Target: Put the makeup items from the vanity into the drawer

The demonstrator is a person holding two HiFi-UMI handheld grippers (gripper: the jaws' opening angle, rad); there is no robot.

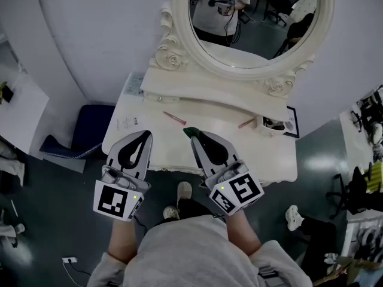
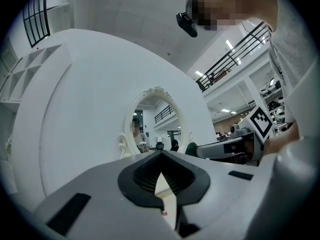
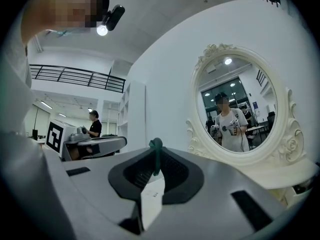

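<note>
My right gripper [image 1: 194, 137] is shut on a thin dark green makeup item [image 1: 190, 130], which pokes out past its tips over the front of the white vanity top [image 1: 269, 160]. In the right gripper view the green item [image 3: 156, 151] stands pinched between the closed jaws of the right gripper [image 3: 156, 159]. The left gripper [image 1: 145, 135] hovers to its left with its jaws together and nothing in them, as the left gripper view [image 2: 161, 155] also shows. A pink pencil [image 1: 175, 118] lies ahead of the grippers. A second pencil [image 1: 246, 123] lies farther right. I cannot make out a drawer.
The oval mirror [image 1: 251, 23] in its carved white frame rises at the back of the vanity. A small open container [image 1: 272, 124] and a dark framed card [image 1: 291, 121] sit at the right end, and papers [image 1: 133, 87] at the left. A blue seat [image 1: 90, 130] stands on the floor to the left.
</note>
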